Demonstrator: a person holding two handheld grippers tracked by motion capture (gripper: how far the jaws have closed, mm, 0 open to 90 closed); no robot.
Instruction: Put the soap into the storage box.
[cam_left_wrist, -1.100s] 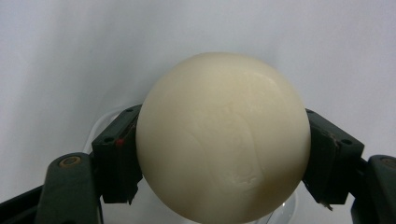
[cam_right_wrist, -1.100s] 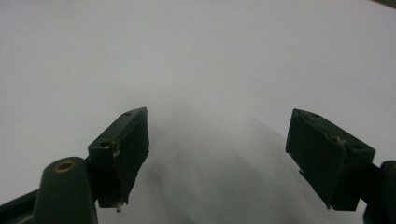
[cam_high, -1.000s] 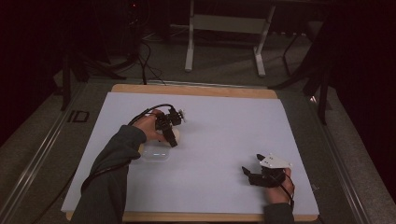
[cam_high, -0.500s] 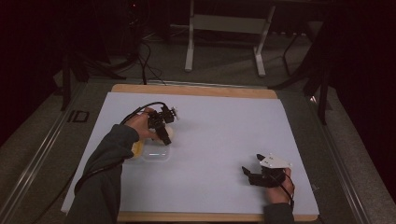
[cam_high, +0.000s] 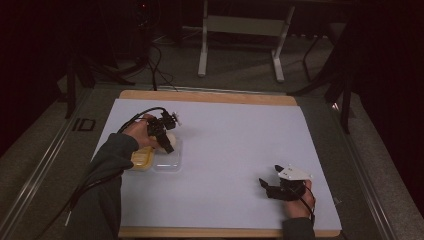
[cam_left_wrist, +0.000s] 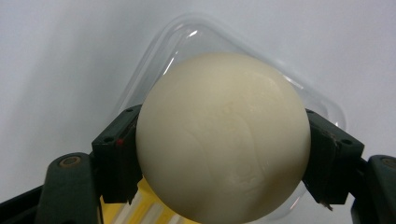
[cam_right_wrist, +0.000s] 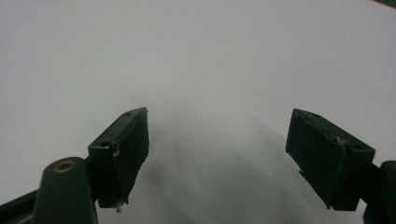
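— Where is the ball?
— The cream ball (cam_left_wrist: 223, 137) is clamped between the left gripper's (cam_high: 161, 131) fingers, directly above the clear tray (cam_high: 168, 161) — a yellow piece (cam_high: 141, 159) lies beside it on the bench (cam_high: 235, 140).
— And the right gripper (cam_high: 281, 187)?
— Fingers apart, empty, well away — the left is nearer.

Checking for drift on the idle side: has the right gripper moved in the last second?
No. In the high view the right gripper sits at the same spot near the table's front wooden edge, open over the white sheet.
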